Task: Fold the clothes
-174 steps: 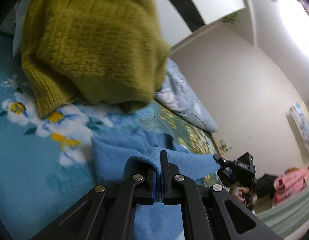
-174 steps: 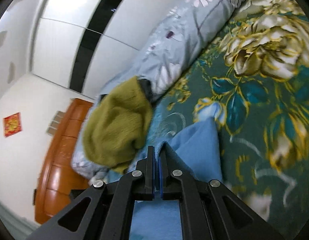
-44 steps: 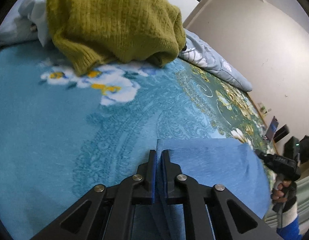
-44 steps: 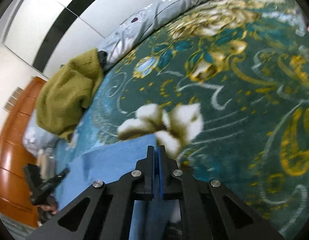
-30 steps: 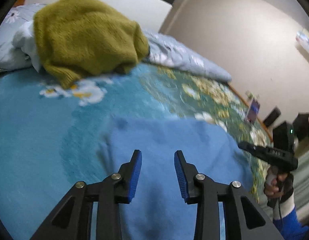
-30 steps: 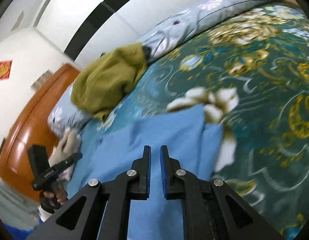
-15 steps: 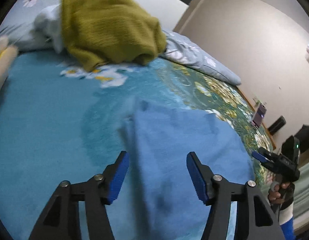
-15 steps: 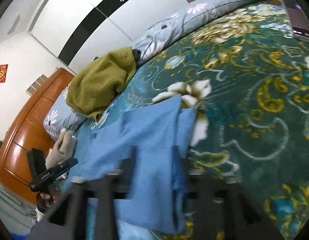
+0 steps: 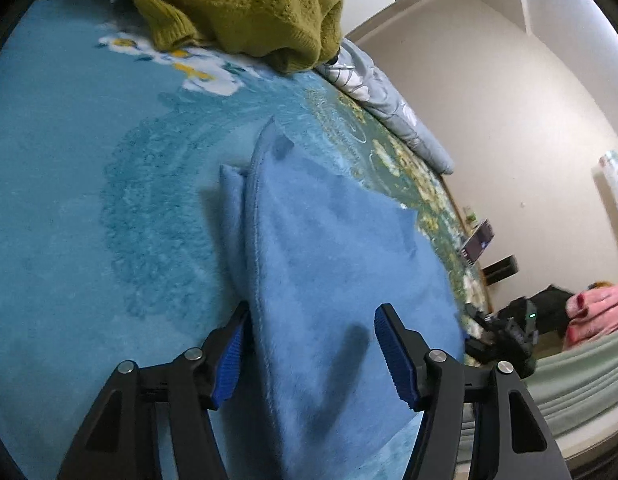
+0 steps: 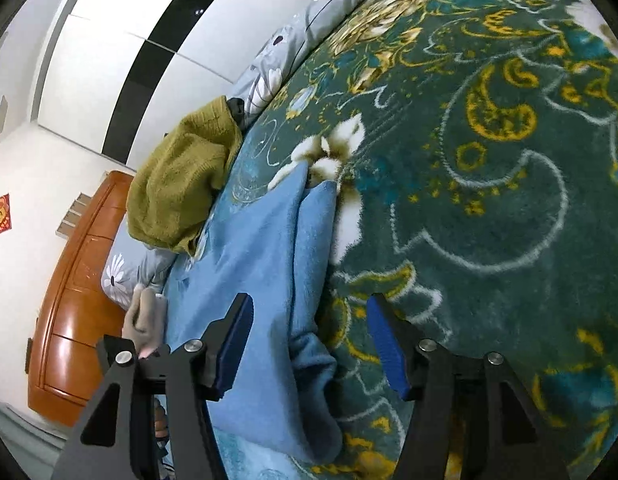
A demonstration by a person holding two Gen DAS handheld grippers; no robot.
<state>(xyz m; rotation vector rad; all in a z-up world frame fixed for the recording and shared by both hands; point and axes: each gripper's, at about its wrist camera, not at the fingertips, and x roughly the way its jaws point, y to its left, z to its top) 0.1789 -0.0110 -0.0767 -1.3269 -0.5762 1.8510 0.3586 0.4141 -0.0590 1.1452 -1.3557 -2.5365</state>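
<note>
Both tongs, left tongs [image 9: 309, 354] and right tongs [image 10: 309, 344], gape wide, gripping nothing, apparently just above the folded blue garment [image 9: 333, 264] lying mid-frame on the floral bed blanket [image 10: 489, 200]; an olive sweater [image 9: 237, 4] sits upper left.

- A light blue fleece garment [image 9: 329, 272] lies folded flat on a floral blanket, its layered edges showing along one side.
- An olive-green knitted sweater [image 10: 181, 180] lies bunched beyond it.
</note>
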